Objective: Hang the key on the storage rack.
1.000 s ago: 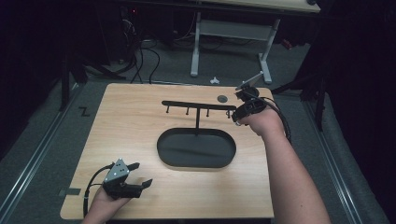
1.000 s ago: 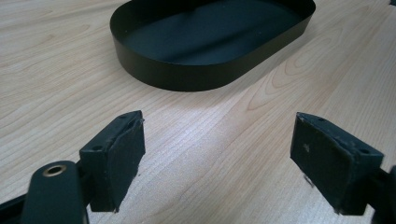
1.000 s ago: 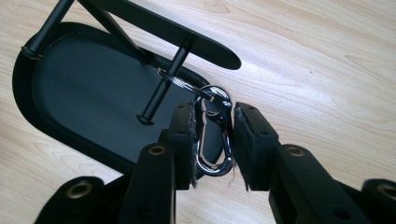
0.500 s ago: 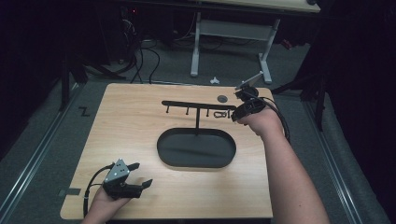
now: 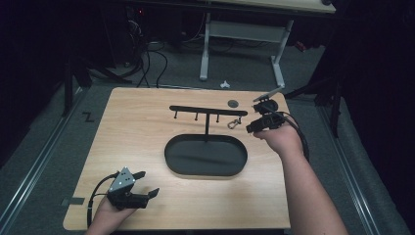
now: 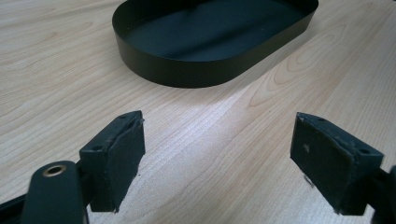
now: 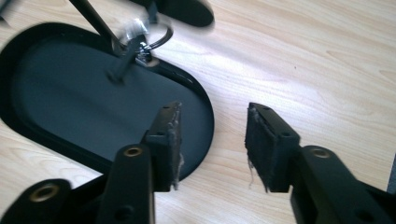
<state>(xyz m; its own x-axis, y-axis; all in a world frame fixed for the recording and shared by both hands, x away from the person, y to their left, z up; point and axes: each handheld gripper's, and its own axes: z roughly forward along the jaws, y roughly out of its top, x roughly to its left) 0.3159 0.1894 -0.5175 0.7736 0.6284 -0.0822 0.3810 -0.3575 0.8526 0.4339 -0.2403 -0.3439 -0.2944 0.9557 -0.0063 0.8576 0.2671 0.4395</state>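
Observation:
A black T-shaped rack (image 5: 208, 110) with short pegs stands at the far rim of a black oval tray (image 5: 205, 155) in the middle of the table. A small metal clasp with a ring (image 5: 234, 123) hangs at the rack's right end; it looks blurred (image 7: 140, 39) in the right gripper view. My right gripper (image 5: 255, 125) is just right of the clasp, open (image 7: 212, 140), with nothing between its pads. My left gripper (image 5: 144, 188) rests low at the table's near left, jaws wide open (image 6: 217, 158), facing the tray's wall (image 6: 187, 70).
A small dark disc (image 5: 233, 103) lies on the wooden table (image 5: 137, 132) behind the rack. A grey plate (image 5: 268, 94) sticks up by the right hand. Beyond the table's far edge are a white table frame (image 5: 205, 49) and cables on the floor.
My right gripper has eased slightly back from the rack's right end, apart from the clasp. The left gripper has not moved.

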